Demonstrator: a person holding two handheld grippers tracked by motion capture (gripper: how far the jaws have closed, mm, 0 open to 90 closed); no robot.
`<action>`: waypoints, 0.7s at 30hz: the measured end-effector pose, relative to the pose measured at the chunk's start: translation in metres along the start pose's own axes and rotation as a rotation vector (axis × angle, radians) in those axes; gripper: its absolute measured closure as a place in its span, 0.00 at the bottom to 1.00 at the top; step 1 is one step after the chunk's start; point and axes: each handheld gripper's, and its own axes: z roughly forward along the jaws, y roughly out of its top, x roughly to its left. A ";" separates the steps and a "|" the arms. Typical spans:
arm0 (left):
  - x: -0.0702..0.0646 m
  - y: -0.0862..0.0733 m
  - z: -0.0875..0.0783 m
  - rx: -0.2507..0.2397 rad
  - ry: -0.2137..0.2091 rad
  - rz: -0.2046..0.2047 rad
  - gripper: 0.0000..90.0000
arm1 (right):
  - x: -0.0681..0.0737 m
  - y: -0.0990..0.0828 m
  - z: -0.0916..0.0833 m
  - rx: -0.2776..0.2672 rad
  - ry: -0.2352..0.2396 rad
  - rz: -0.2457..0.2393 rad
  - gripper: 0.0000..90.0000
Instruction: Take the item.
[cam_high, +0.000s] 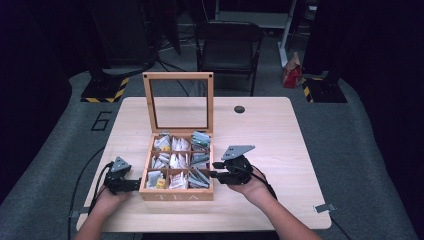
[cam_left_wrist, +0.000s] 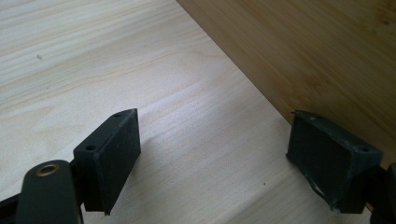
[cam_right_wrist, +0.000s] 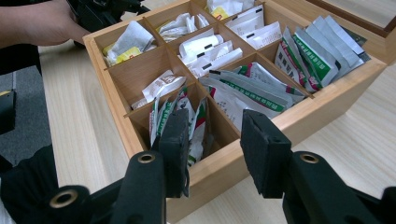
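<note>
The right gripper (cam_right_wrist: 212, 149), jaws parted and gripping nothing, hangs at the tea box's (cam_high: 176, 194) right wall, probably just over its near corner compartment of tea bags (cam_right_wrist: 180, 114). Left gripper (cam_left_wrist: 212, 158) stands open beside the box's left wall.

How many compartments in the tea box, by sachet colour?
Tea box, 9 compartments:
Green-printed sachets, row nearest the right claw: 3
White sachets, middle row: 3
White sachets with yellow tags, far row: 3
Total: 9
</note>
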 end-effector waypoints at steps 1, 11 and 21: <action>0.000 0.000 0.000 0.000 0.000 -0.001 0.19 | 0.000 0.000 0.000 0.000 0.000 0.000 0.69; 0.000 0.000 0.000 0.001 -0.001 -0.001 0.19 | 0.005 0.002 0.010 0.005 0.019 -0.009 0.70; 0.000 0.000 0.000 0.001 -0.001 0.000 0.19 | 0.008 -0.001 0.021 0.029 0.027 -0.024 0.74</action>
